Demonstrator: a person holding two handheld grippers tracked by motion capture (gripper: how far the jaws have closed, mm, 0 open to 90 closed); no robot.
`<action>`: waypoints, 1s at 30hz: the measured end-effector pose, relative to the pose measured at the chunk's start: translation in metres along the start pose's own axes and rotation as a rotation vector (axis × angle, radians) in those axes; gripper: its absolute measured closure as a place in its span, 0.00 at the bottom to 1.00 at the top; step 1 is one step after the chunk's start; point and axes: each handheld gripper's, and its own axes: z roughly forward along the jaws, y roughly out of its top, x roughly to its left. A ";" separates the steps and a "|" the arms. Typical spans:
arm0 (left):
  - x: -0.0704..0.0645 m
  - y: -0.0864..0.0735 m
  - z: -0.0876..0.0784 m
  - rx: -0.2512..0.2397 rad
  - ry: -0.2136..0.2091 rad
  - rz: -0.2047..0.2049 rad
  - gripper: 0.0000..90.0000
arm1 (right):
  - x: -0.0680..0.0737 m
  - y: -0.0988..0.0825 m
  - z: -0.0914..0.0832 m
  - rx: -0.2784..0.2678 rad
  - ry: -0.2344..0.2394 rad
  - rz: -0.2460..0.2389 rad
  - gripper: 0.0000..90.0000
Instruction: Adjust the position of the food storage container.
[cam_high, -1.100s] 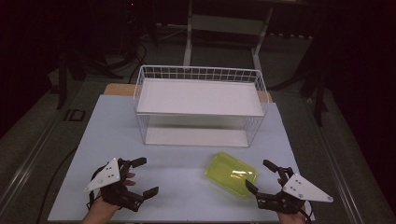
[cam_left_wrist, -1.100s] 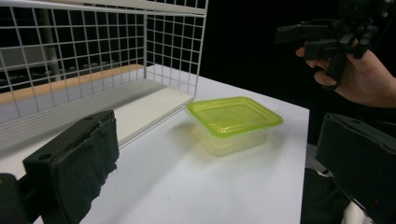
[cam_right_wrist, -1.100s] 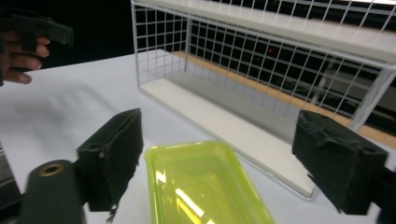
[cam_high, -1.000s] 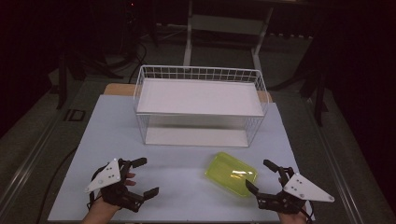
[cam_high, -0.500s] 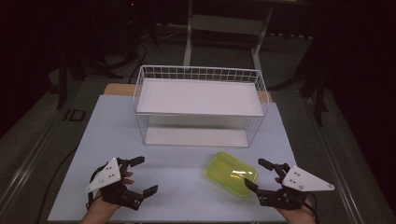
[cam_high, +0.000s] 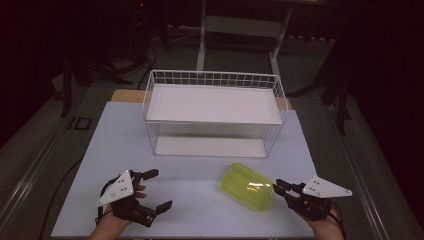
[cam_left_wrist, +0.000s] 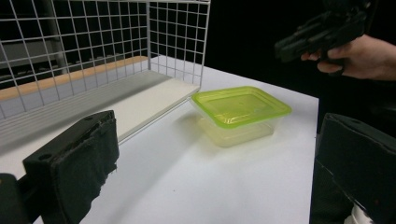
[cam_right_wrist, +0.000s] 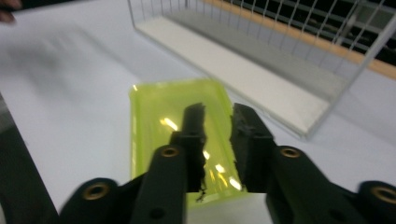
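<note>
Translucent lime-green rectangular lidded plastic container (cam_high: 248, 186) near the bench's (cam_high: 200, 175) front-right edge; right gripper (cam_high: 280, 189) jaws just narrowed, nothing gripped; left gripper (cam_high: 155, 190) jaws wide; white wire basket (cam_high: 212, 80) behind.

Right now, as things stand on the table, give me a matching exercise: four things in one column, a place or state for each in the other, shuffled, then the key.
Things:
1. yellow-green lidded container
2. white wire basket
3. left gripper
4. right gripper

Places or states:
A. jaws wide apart, nothing between them, near the table's front left
B. at the back of the table, a white board inside it
C. jaws nearly together, tips at the container's right end
D. flat on the table, in front of the basket, lid on

Pairs: 1-D, 2-B, 3-A, 4-C
</note>
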 end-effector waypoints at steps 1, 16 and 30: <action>0.000 0.000 0.000 0.001 0.000 -0.001 0.00 | -0.002 -0.004 0.001 0.015 -0.001 -0.004 0.88; -0.006 -0.002 0.007 0.031 -0.027 0.018 0.00 | -0.010 -0.037 0.021 0.124 0.027 0.007 1.00; -0.006 -0.003 0.007 0.024 -0.032 -0.001 0.00 | -0.013 -0.042 0.030 0.175 -0.001 -0.008 1.00</action>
